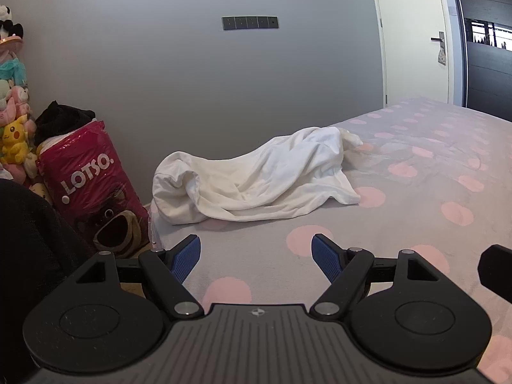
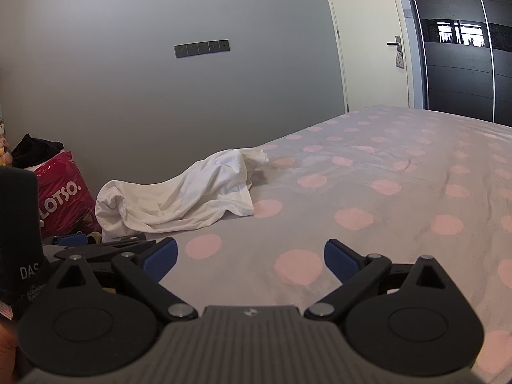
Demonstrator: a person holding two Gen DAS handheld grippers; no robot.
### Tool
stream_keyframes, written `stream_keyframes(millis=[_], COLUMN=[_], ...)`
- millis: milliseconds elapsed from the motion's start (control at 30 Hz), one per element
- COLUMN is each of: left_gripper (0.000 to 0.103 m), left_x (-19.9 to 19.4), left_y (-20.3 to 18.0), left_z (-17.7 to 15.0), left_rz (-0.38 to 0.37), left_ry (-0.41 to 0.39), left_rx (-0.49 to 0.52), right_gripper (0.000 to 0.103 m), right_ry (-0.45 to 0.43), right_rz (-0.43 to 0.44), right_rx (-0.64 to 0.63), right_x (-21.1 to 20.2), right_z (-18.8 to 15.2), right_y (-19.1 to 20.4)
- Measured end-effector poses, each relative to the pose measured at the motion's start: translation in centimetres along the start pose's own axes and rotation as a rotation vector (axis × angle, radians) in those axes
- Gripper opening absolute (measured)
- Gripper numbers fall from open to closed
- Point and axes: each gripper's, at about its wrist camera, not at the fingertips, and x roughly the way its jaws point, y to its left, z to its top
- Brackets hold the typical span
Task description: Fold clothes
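A crumpled white garment (image 1: 256, 179) lies in a loose heap on the bed (image 1: 416, 192), at the centre of the left wrist view and left of centre in the right wrist view (image 2: 179, 198). It sits close to the bed's edge nearest the grey wall (image 1: 192, 80), unfolded, with one end bunched up and the other trailing toward the middle of the frame. The bed cover is grey with pink dots.

The left hand-held gripper (image 1: 256, 257) fills the bottom of its frame, its blue-padded fingers (image 1: 187, 257) spread wide and holding nothing, above the cover and short of the garment. The right hand-held gripper (image 2: 250, 260) is likewise spread wide and empty at the bottom of its frame, over bare cover, well apart from the garment; part of the left hand-held gripper shows at its lower left.

At the left edge of the left wrist view stands a red bag (image 1: 92, 188) marked LOTSO with dark cloth on top, beside a stack of plush toys (image 1: 14, 118). A pale door (image 1: 412, 32) and a dark wardrobe (image 2: 464, 48) occupy the upper right.
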Motion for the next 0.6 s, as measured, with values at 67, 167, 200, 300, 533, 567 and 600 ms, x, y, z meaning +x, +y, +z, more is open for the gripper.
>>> stream_keyframes(millis=[67, 167, 200, 300, 533, 567, 600], left_gripper=[0.076, 0.076, 0.076, 0.076, 0.076, 0.076, 0.076], left_x=[0.0, -0.3, -0.6, -0.6, -0.3, -0.4, -0.4], left_y=[0.0, 0.7, 1.2, 0.0, -0.2, -0.2, -0.2], left_z=[0.0, -0.2, -0.4, -0.1, 0.0, 0.0, 0.0], left_rz=[-0.014, -0.031, -0.036, -0.01, -0.004, -0.004, -0.005], left_ry=[0.003, -0.016, -0.026, -0.021, -0.009, -0.009, -0.009], left_rx=[0.003, -0.007, -0.012, 0.013, 0.022, 0.022, 0.022], right_gripper=[0.099, 0.1, 0.1, 0.1, 0.1, 0.1, 0.1], right_ry=[-0.006, -0.014, -0.017, -0.001, 0.025, 0.025, 0.025], right_rz=[0.004, 0.01, 0.011, -0.002, -0.028, -0.028, -0.027], right_rx=[0.004, 0.011, 0.013, -0.005, -0.018, -0.018, -0.017], right_x=[-0.2, -0.5, -0.6, -0.7, 0.6, 0.6, 0.6], right_z=[-0.1, -0.2, -0.3, 0.0, -0.2, -0.3, -0.3], right_y=[-0.2, -0.5, -0.6, -0.6, 0.6, 0.6, 0.5])
